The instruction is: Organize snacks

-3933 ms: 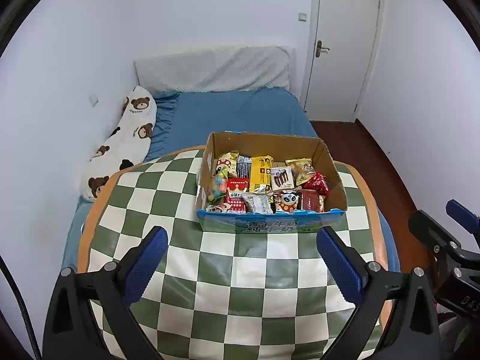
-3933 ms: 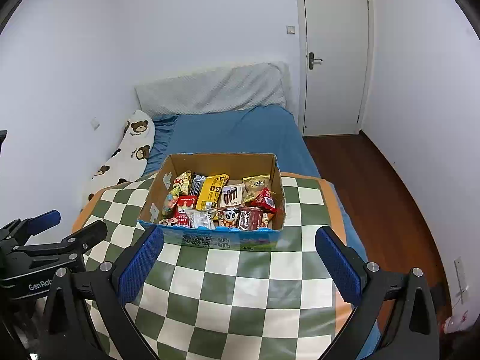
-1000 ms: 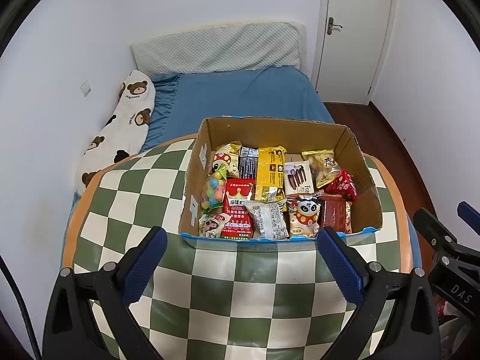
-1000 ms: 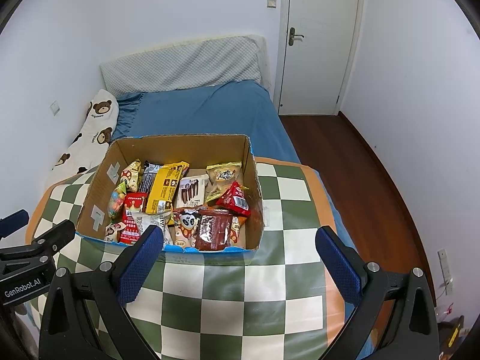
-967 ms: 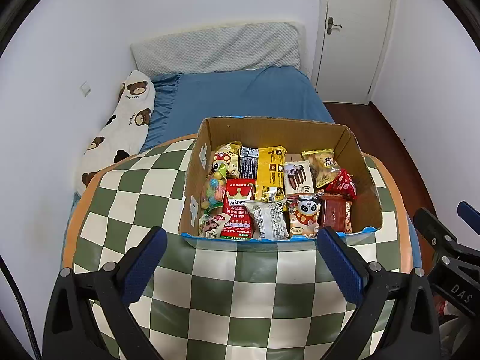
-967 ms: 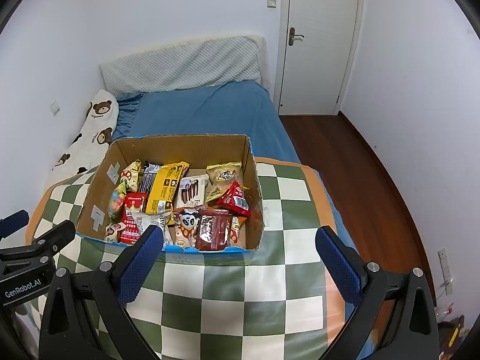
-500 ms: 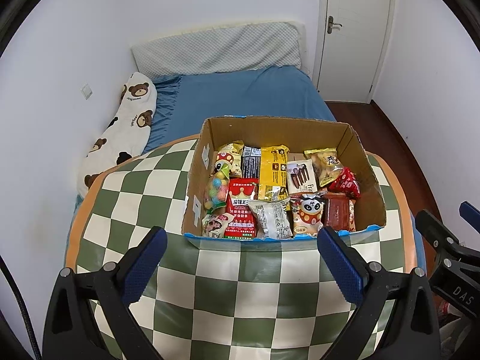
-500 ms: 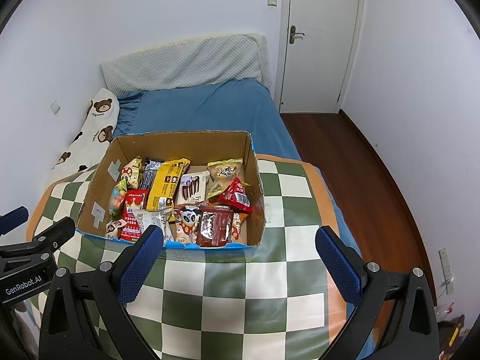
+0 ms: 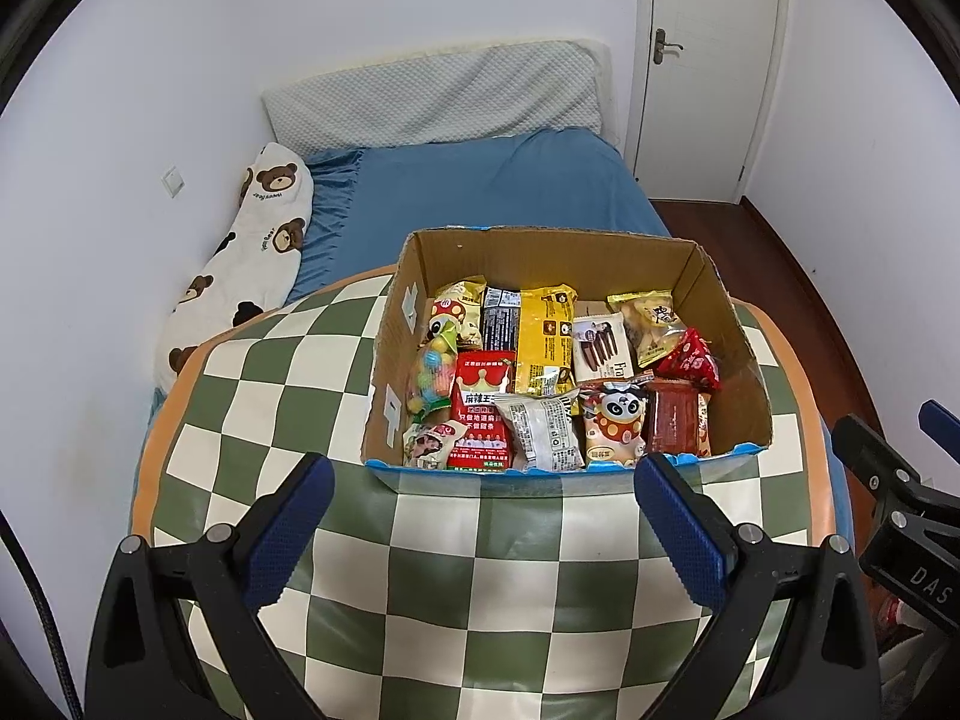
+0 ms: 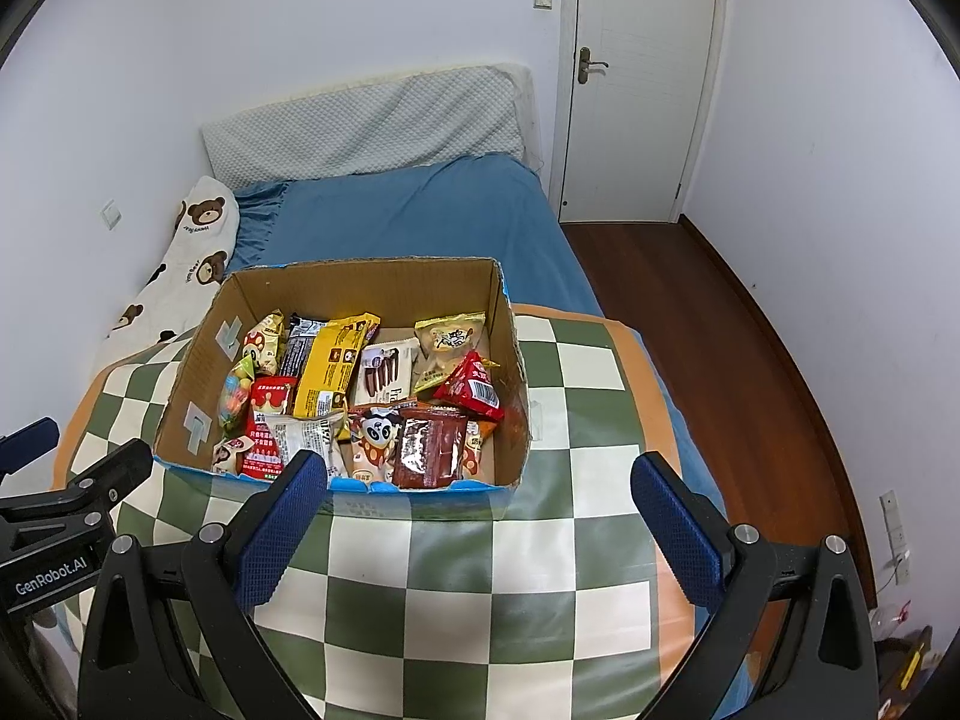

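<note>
An open cardboard box stands on the round table with the green-and-cream checked cloth. Several snack packets lie inside, among them a yellow packet, a panda packet and a dark red packet. My left gripper hangs open over the cloth just short of the box's near wall, with nothing between its fingers. My right gripper is open and empty too, near the box's front right corner.
Behind the table lies a bed with a blue sheet and a bear-print pillow. A white door stands shut at the back right. Wooden floor runs along the right.
Both grippers have come closer to the box and higher over it since 3.9 s ago, so it looks larger. In the last second the views shifted only slightly. Both stayed open.
</note>
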Action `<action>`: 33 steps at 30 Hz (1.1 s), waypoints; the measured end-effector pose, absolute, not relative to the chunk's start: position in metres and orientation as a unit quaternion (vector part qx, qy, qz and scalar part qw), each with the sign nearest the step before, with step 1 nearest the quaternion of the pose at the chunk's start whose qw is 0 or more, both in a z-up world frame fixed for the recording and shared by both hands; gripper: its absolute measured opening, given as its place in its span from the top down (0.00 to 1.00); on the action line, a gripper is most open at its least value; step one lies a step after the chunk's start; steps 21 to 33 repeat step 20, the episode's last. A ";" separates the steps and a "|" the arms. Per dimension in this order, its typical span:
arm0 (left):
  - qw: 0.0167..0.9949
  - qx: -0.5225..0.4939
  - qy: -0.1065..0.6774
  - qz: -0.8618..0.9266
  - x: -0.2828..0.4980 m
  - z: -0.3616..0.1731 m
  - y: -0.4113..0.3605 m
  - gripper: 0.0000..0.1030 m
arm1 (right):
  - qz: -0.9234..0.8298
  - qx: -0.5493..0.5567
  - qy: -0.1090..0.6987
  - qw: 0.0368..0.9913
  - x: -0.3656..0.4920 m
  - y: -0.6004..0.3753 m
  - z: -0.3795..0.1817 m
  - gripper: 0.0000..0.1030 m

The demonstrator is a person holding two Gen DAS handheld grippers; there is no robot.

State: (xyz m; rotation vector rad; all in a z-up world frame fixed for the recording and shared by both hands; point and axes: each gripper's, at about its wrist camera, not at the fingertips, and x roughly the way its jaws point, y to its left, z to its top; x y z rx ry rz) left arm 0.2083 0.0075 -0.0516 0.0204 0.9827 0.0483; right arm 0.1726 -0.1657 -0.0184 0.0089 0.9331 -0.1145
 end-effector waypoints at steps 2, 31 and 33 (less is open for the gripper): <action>0.881 0.011 0.472 0.023 0.209 -0.052 0.007 0.00 | -0.055 0.005 0.449 0.892 0.172 -0.166 -0.018 0.00; 0.884 0.011 0.468 0.026 0.207 -0.049 0.004 0.00 | -0.058 0.005 0.448 0.892 0.169 -0.167 -0.017 0.00; 0.884 0.011 0.468 0.026 0.207 -0.049 0.004 0.00 | -0.058 0.005 0.448 0.892 0.169 -0.167 -0.017 0.00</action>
